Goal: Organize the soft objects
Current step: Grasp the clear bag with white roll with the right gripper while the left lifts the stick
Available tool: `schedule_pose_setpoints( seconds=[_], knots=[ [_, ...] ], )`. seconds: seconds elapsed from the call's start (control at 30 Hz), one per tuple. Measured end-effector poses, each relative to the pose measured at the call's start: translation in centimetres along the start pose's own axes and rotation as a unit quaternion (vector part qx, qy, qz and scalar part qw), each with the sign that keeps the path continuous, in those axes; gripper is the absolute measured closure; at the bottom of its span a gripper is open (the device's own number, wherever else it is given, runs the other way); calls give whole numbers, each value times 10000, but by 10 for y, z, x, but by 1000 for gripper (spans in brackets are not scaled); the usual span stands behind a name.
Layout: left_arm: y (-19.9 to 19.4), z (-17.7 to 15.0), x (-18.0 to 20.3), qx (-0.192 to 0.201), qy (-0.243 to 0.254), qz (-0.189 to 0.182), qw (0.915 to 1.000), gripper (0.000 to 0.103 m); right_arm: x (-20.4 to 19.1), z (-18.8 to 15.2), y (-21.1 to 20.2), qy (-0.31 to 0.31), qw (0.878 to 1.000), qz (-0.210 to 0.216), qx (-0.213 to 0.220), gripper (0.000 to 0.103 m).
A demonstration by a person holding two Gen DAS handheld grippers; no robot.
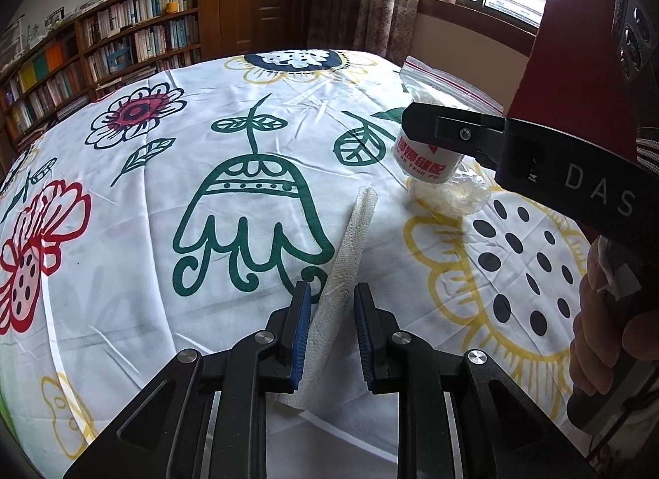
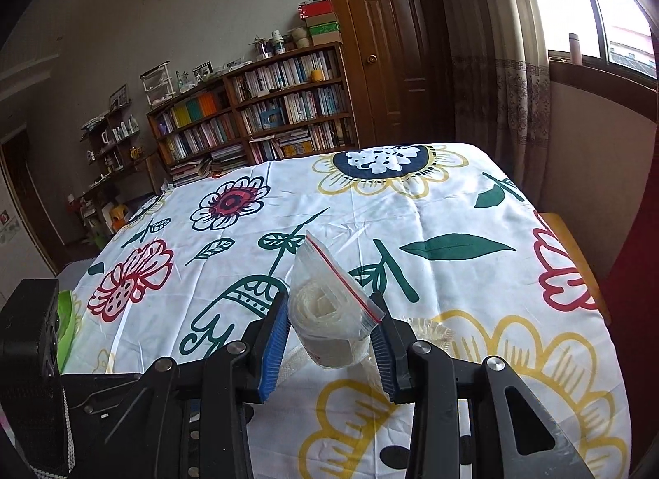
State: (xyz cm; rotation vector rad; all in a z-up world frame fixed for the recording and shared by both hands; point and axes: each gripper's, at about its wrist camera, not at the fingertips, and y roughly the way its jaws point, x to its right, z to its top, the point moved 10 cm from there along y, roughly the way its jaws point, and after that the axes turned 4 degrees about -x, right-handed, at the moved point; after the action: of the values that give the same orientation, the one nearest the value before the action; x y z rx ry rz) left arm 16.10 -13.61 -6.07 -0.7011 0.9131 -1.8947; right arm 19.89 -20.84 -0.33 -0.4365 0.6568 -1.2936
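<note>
Zip bag (image 2: 329, 314) of clear plastic with a red seal strip, holding a white roll, is pinched between the blue-padded fingers of the right gripper (image 2: 329, 345) and lifted above the flower-printed cloth (image 2: 453, 207). Left gripper (image 1: 329, 335) rests low over that cloth with its fingers spread to either side of a rolled white mesh strip (image 1: 350, 256), not pressing it. Crumpled clear film (image 1: 449, 195) lies on the cloth beneath the bag.

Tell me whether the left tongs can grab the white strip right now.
Probably yes: the left tongs are open with the white strip lying between their pads on the tablecloth, nothing blocking.
</note>
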Motion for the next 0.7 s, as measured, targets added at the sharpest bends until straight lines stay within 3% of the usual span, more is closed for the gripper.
schedule_pose_setpoints(
  seconds=[0.17,0.23,0.33,0.7],
  knots=[
    [3,3,2,33,52,-26,10000,83,0,-5,-2,73,10000,25,-16,63],
    [3,2,3,19,46,-90,9999,91,0,-5,-4,82,10000,31,-6,63],
    [0,0,0,14,-101,-184,9998,94,-1,-7,-8,111,9999,42,21,63],
    [-38,-7,-18,356,-424,53,9985,95,-13,-17,-20,124,9998,129,15,63]
  ],
)
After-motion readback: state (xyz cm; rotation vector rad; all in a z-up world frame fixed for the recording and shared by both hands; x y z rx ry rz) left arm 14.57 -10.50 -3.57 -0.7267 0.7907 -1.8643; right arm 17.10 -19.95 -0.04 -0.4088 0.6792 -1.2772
